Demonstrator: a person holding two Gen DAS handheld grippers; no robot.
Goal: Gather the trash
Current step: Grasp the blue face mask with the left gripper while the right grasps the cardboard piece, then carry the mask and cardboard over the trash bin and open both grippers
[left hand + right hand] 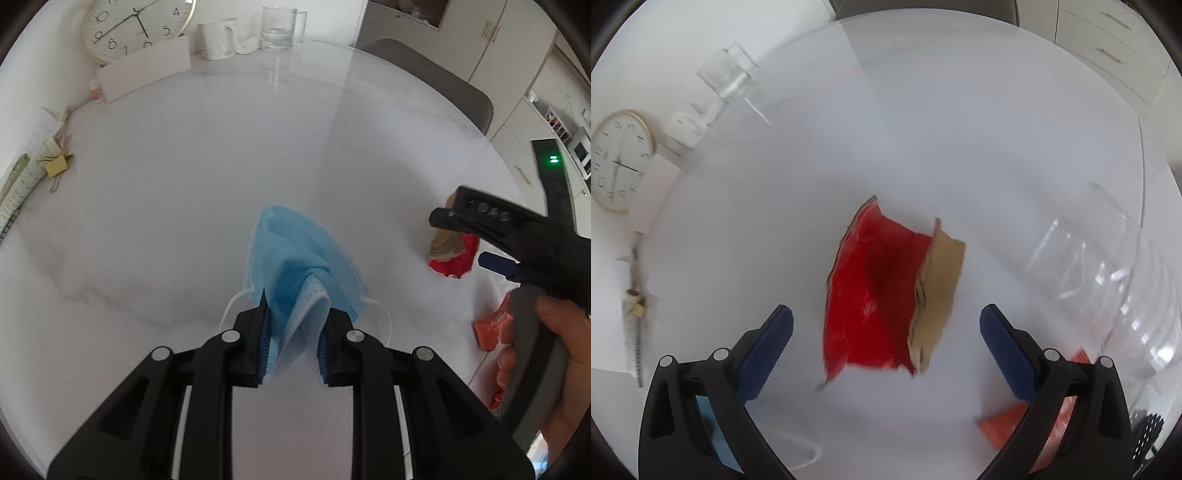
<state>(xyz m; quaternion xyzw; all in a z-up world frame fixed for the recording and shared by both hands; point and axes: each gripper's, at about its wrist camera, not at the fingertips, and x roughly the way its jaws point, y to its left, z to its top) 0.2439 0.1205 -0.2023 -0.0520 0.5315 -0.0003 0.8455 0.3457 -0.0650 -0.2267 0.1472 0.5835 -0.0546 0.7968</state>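
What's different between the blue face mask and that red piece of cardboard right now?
The blue face mask is soft pleated fabric; the red cardboard is stiff, torn, with a brown underside folded up. The mask is pinched in the left gripper; the cardboard lies loose on the white table, below the open right gripper. Both look like discarded trash.

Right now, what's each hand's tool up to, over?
Left gripper shut on blue face mask. Right gripper open above red cardboard scrap. Clear plastic bottle lies close beside it. Over.
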